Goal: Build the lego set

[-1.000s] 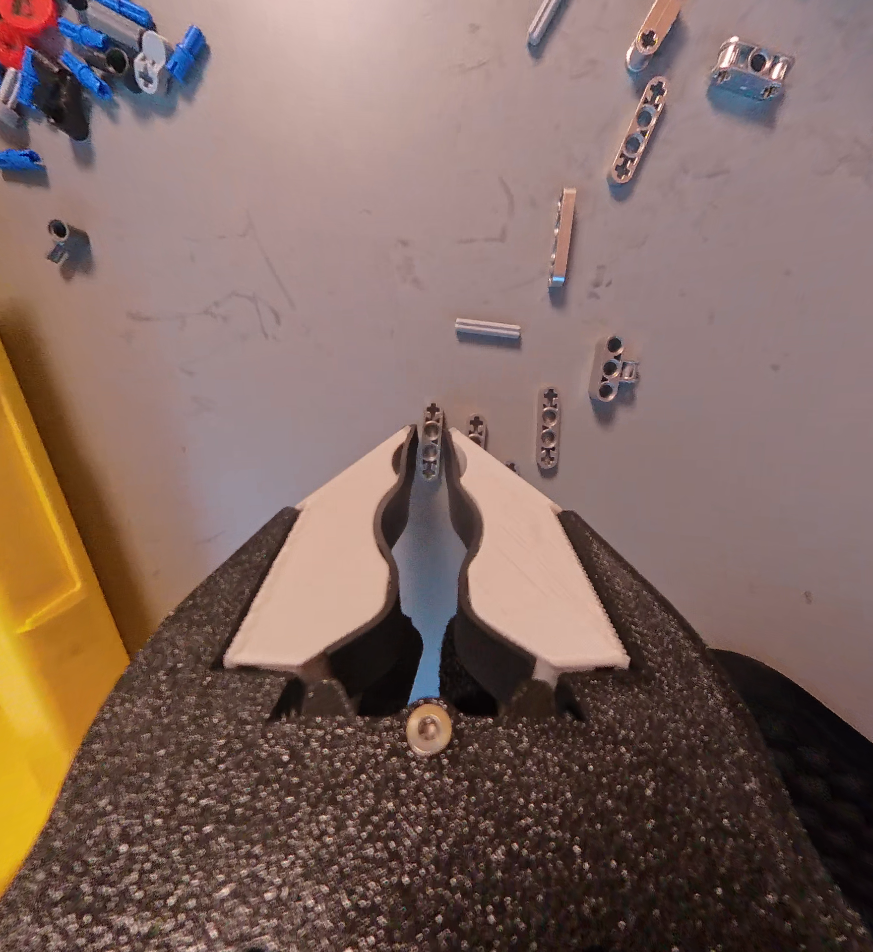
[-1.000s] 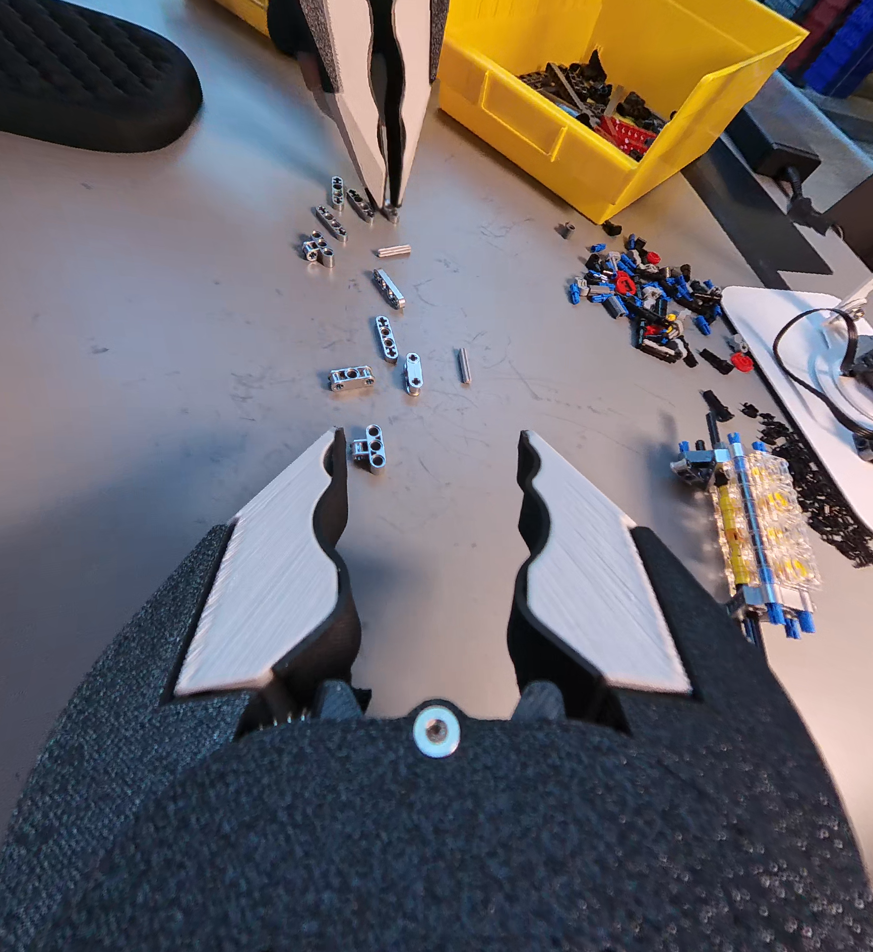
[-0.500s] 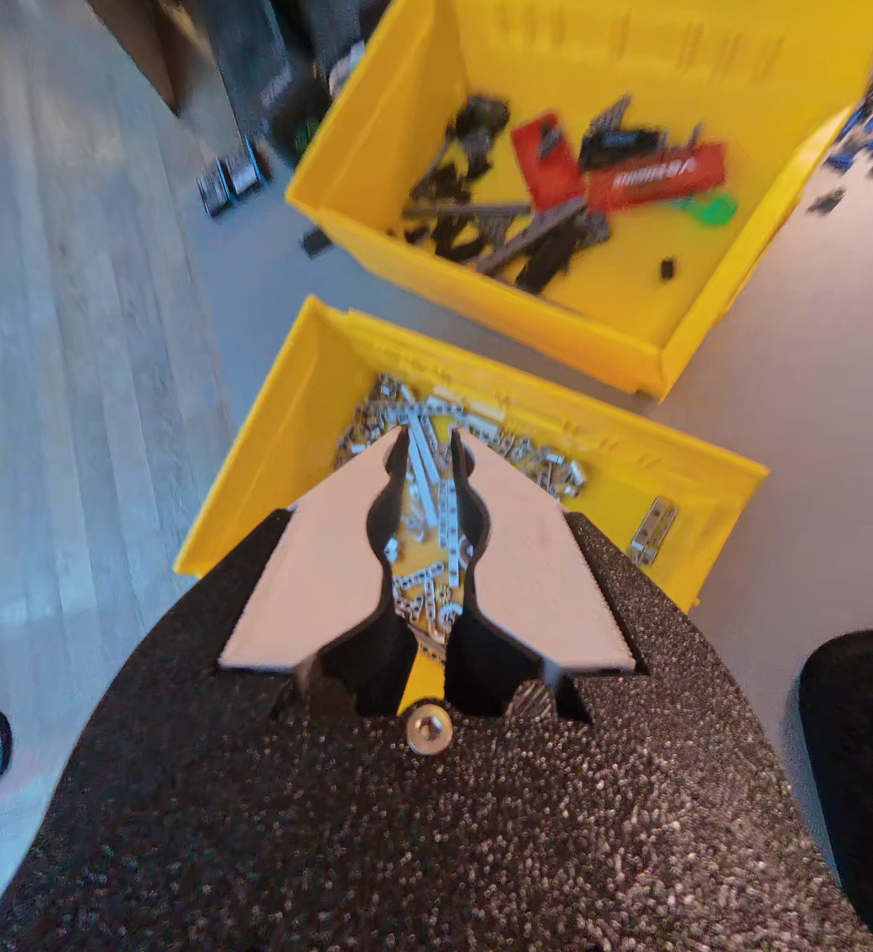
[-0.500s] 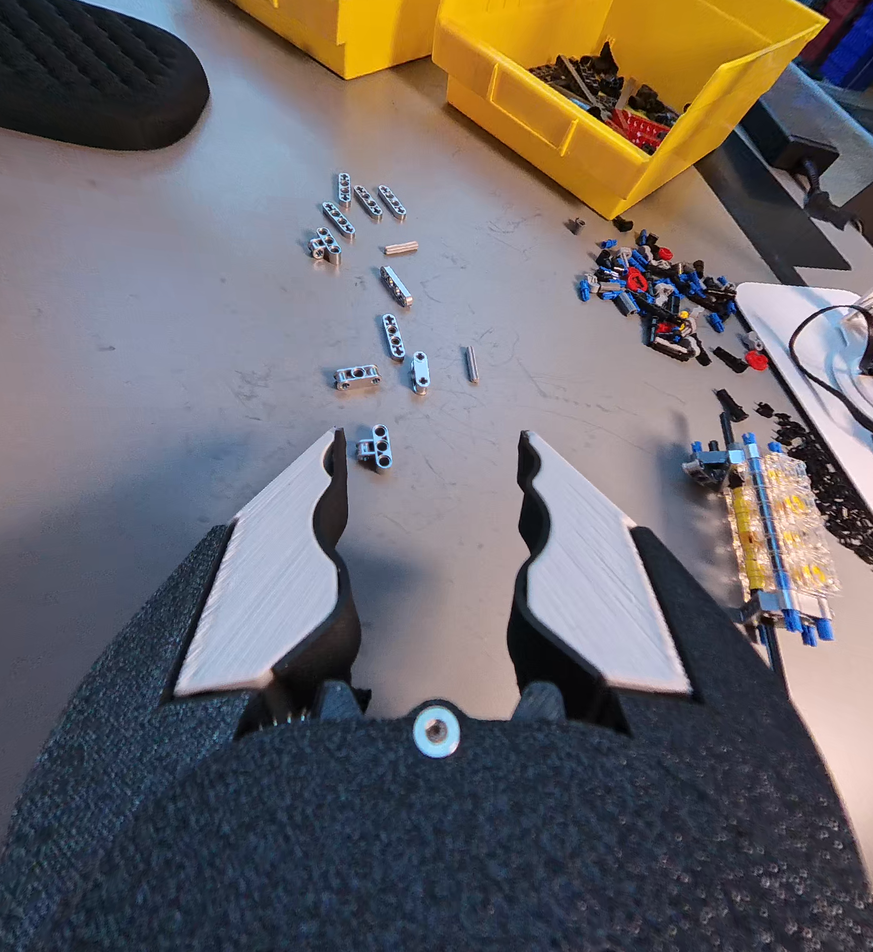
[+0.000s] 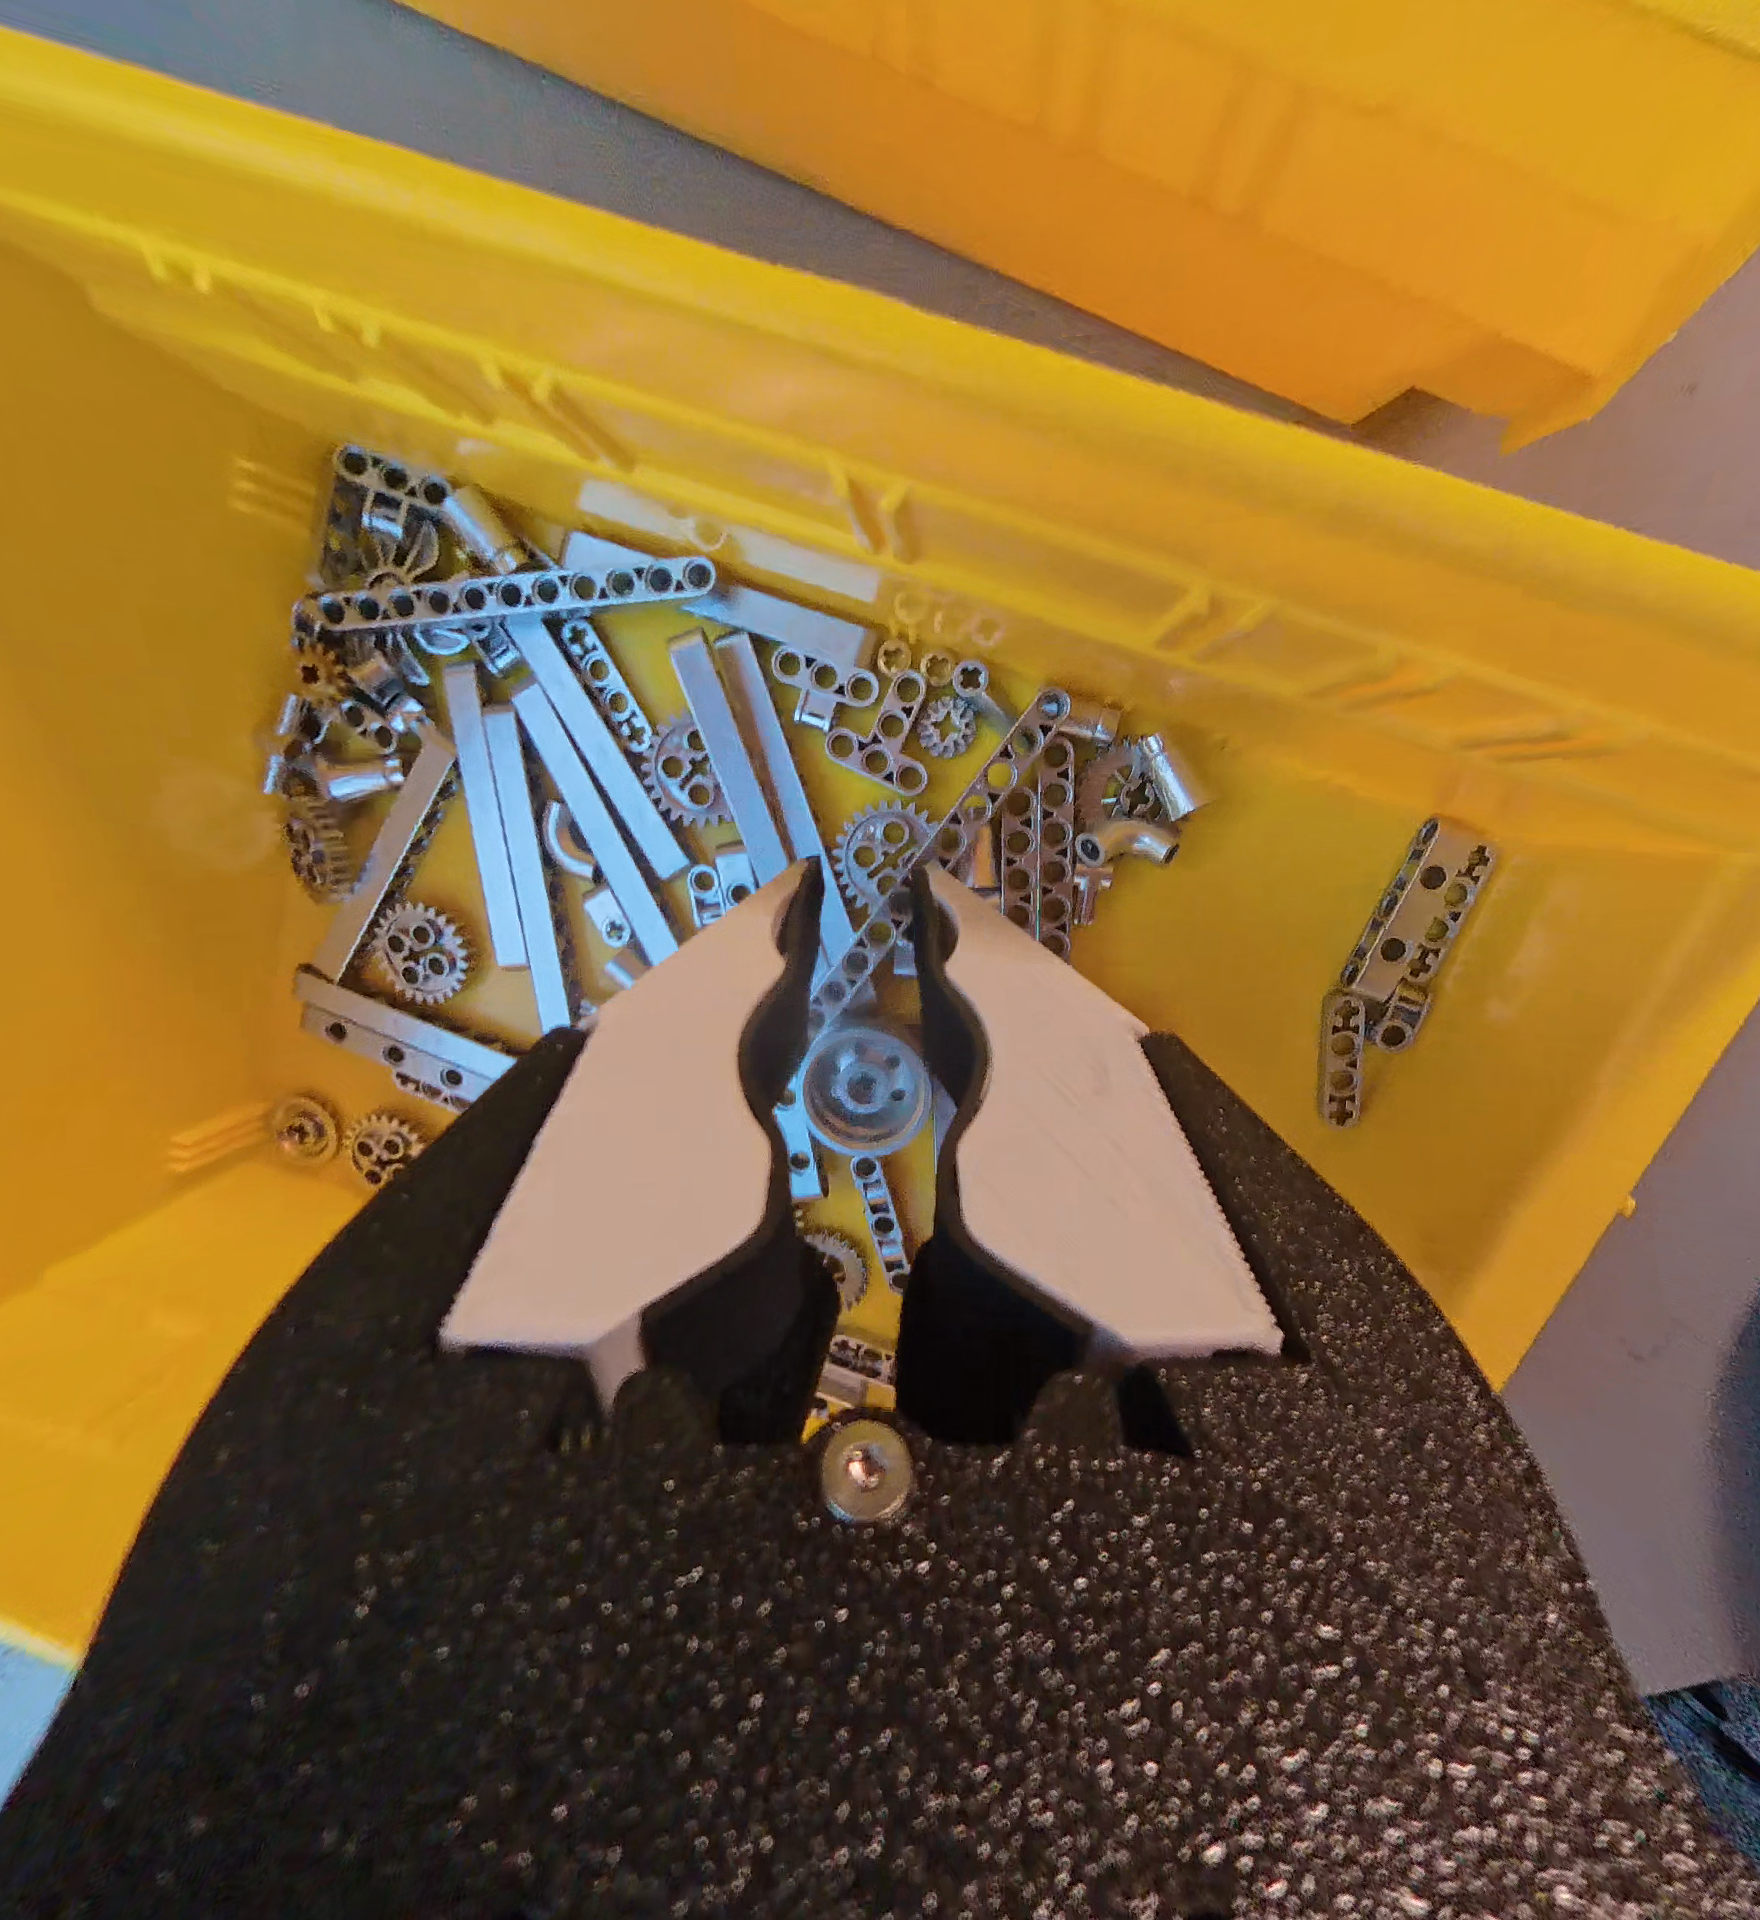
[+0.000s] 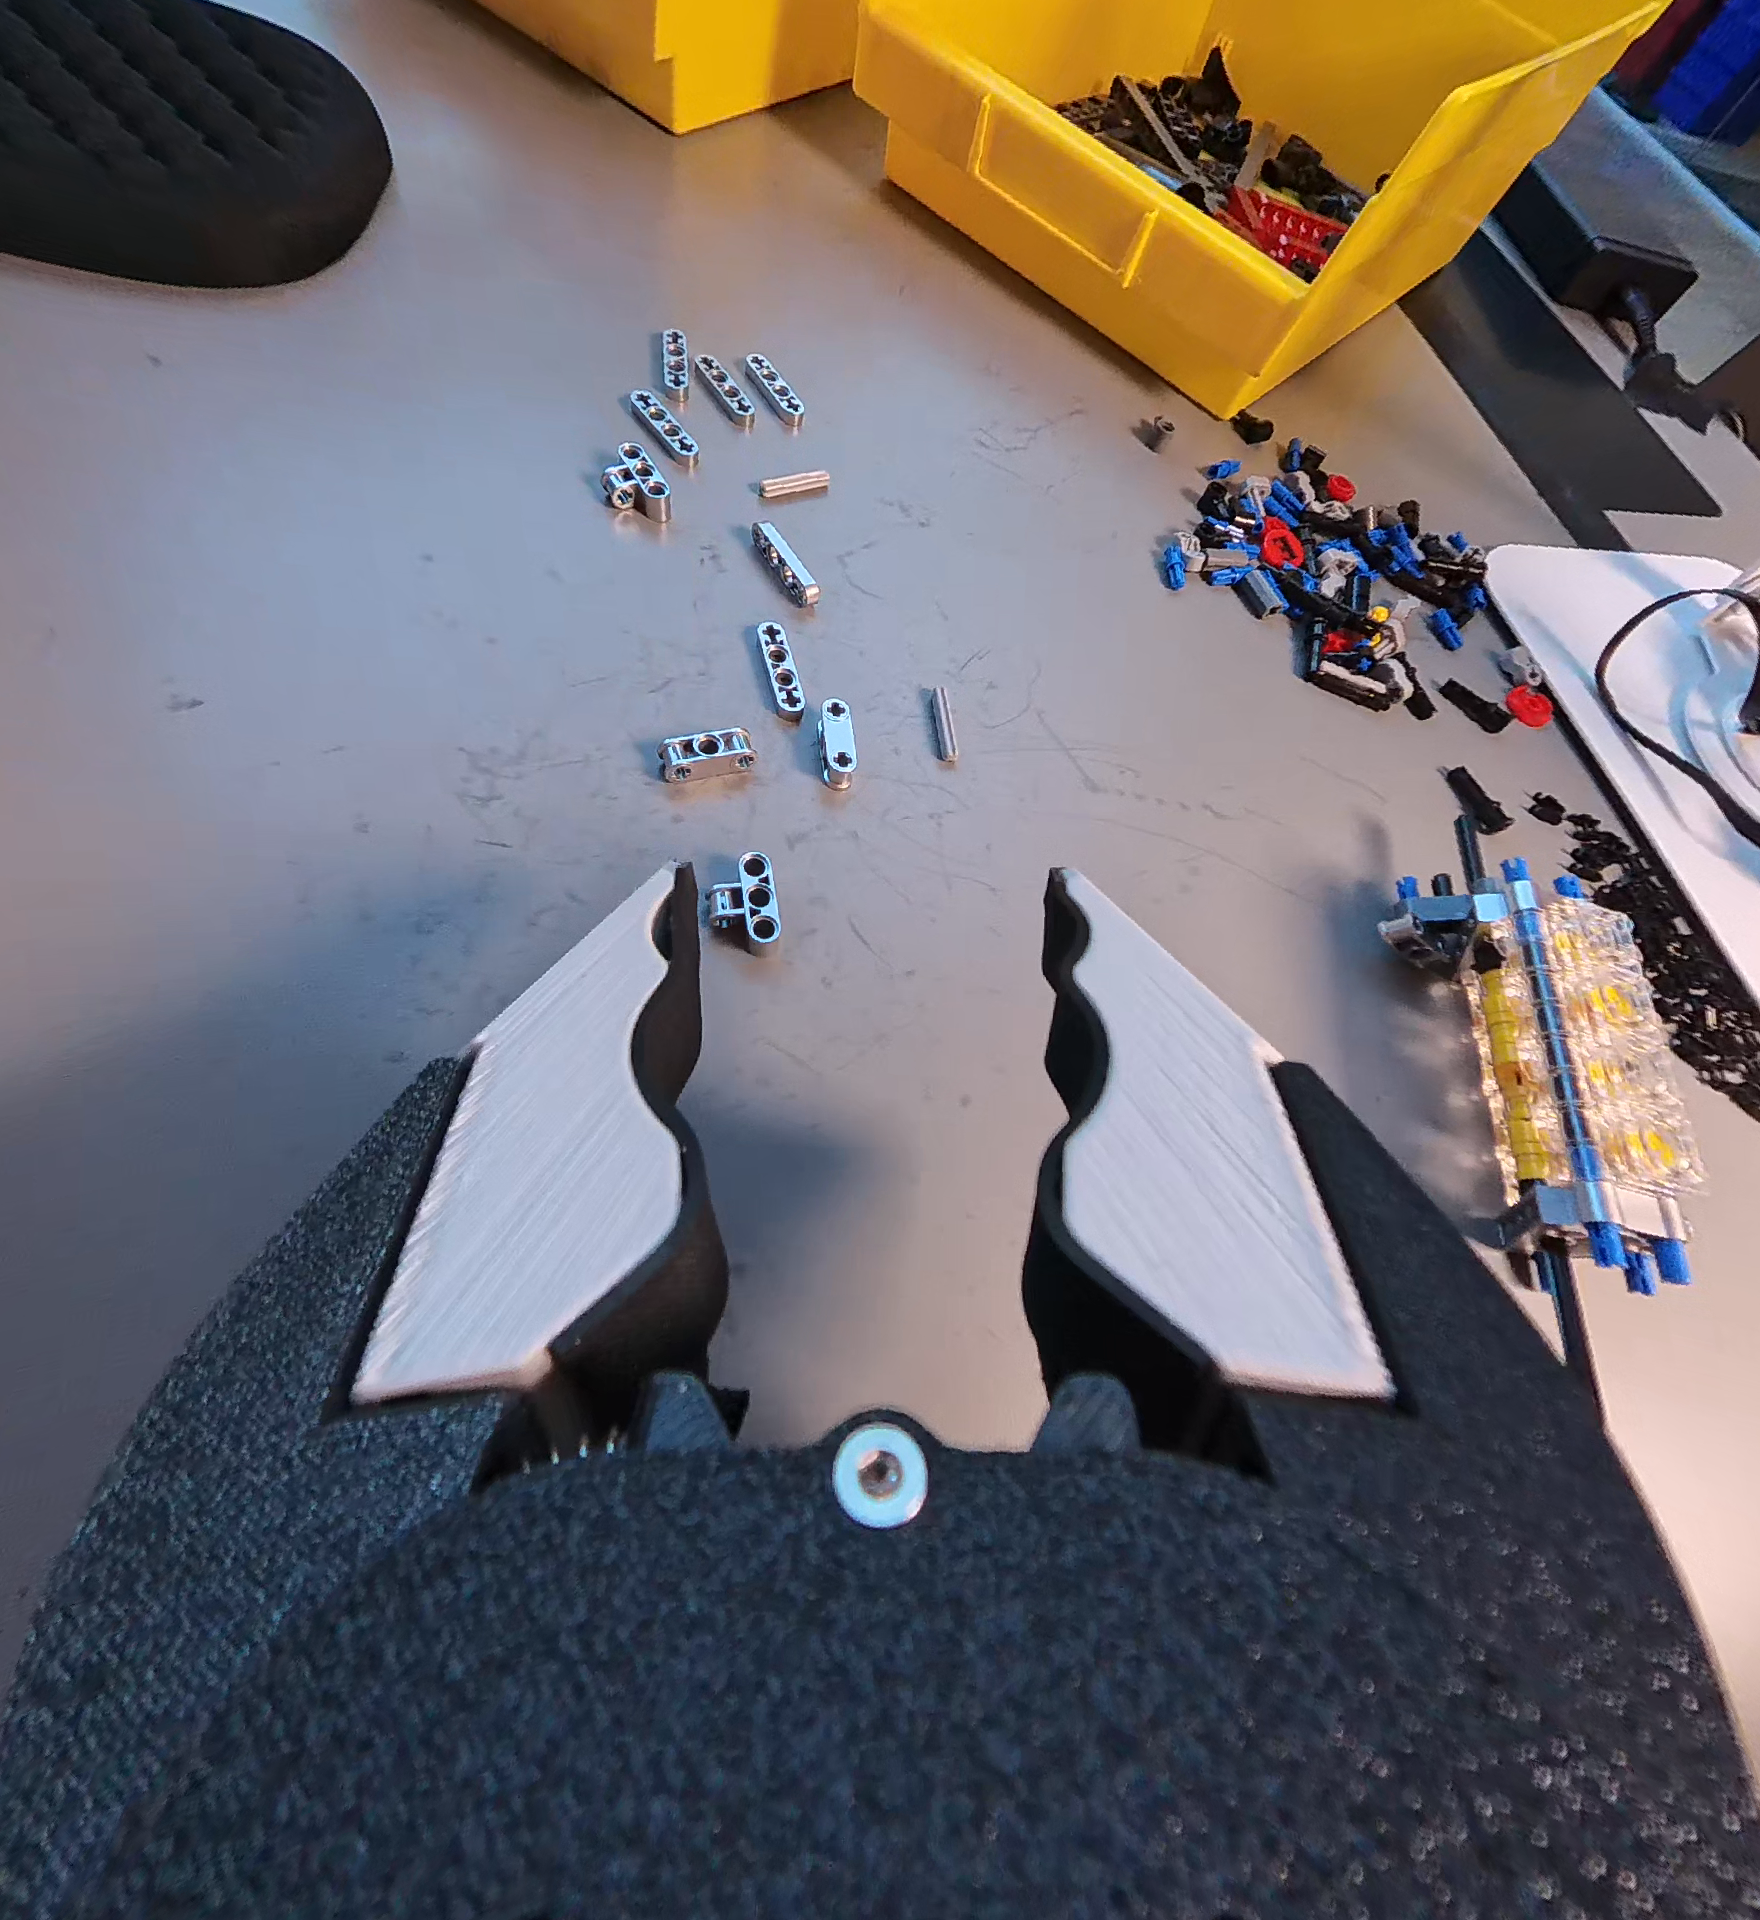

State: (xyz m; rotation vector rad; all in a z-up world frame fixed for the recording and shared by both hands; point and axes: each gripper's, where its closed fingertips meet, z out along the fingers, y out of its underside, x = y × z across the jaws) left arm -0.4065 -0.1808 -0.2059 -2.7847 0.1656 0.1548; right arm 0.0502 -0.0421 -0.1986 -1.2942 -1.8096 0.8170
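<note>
My left gripper (image 5: 863,883) hangs over a yellow bin (image 5: 959,436) holding a heap of grey beams, gears and axles (image 5: 585,748). Its jaws stand a narrow gap apart with nothing between them. A grey pulley wheel (image 5: 863,1091) lies in the bin below the gap. My right gripper (image 6: 871,878) is wide open and empty, low over the grey table. A small grey connector (image 6: 751,902) lies just beside its left fingertip. Several short grey beams (image 6: 725,390) and two axles lie farther ahead on the table.
A second yellow bin (image 6: 1063,218) with black and red parts stands at the back right. A pile of small blue and black pieces (image 6: 1323,582), a clear-and-yellow assembly (image 6: 1572,1091), black chain links and a white plate (image 6: 1582,665) lie right. A black pad (image 6: 107,135) lies far left. Across from one pair of fingers to the other is roughly 50 centimetres.
My left gripper has left the short grey beam on the table, swung away to the yellow bin and dropped closer over the grey parts. The right gripper has barely moved.
</note>
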